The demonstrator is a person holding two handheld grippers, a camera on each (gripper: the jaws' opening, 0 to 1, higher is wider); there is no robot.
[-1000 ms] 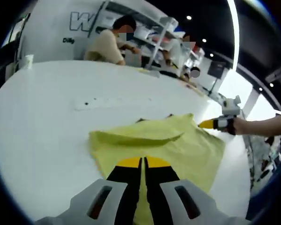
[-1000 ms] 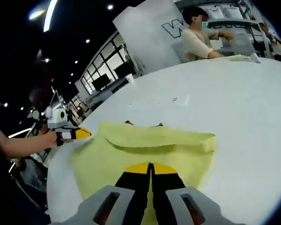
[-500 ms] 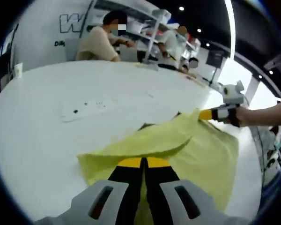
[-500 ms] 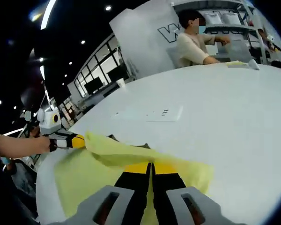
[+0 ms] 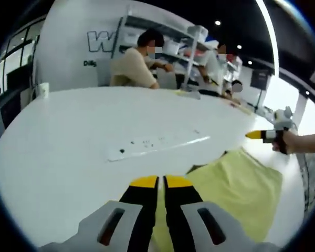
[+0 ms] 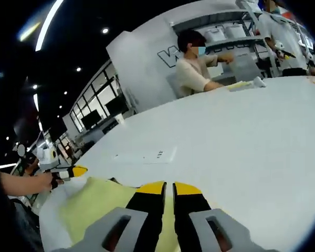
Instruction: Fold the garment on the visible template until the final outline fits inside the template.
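Garment (image 5: 241, 194) lies on the near desk (image 5: 68, 136); a flat sheet (image 5: 152, 147) lies beyond it; a person (image 5: 134, 65) stands at the far edge.

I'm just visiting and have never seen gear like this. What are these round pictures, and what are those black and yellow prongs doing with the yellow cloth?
There is no robot here: a person holds a two-pronged gripper in each hand, and a small fisheye camera rides on each one. The left gripper view looks along the left gripper; the right gripper view looks along the right gripper. Each gripper also shows at the edge of the other's picture, held in a hand. Both look shut on a yellow garment, which lies on a large white table. A pale flat sheet lies beyond it. People work at shelves behind.
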